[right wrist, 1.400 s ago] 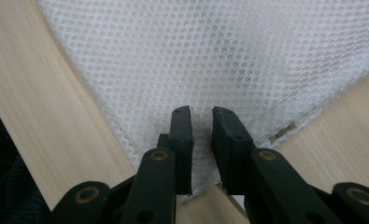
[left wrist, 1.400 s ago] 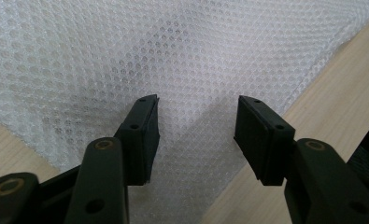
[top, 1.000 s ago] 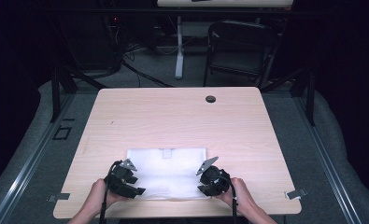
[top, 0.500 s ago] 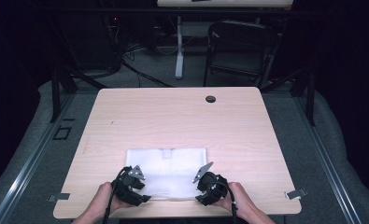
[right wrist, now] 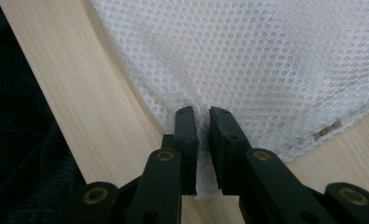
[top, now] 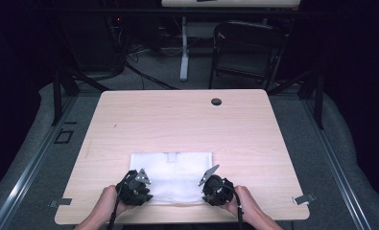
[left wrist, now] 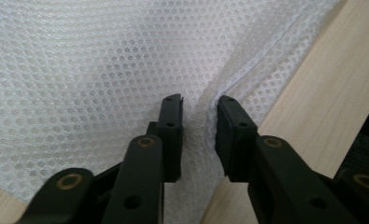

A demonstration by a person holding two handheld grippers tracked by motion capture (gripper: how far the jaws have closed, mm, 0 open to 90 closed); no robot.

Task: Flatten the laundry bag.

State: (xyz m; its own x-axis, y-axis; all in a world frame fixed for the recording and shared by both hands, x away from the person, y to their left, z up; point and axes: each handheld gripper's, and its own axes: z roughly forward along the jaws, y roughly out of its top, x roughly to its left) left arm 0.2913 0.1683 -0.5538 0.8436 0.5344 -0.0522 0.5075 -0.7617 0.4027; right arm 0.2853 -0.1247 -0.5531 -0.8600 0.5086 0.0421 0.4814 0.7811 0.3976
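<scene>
A white, dimpled mesh sheet [top: 172,170] lies flat near the front edge of the wooden table [top: 177,122]. My left gripper [top: 145,193] is at the sheet's near left corner. In the left gripper view its jaws [left wrist: 200,105] have just been closing and pinch a raised fold of the sheet [left wrist: 102,70]. My right gripper [top: 206,191] is at the near right corner. Its jaws [right wrist: 202,114] have also just been closing and stand narrow on the sheet's edge [right wrist: 247,60]. A hand holds each gripper from the table's front.
A round cable hole [top: 217,101] sits near the table's far edge. Metal clips [top: 304,198] stick out at the front corners. A dark folding chair [top: 247,48] and a table leg [top: 183,48] stand beyond the table, on grey floor.
Both grippers slid a little toward the front edge, onto the sheet's near corners. Their jaws have come together on the sheet.
</scene>
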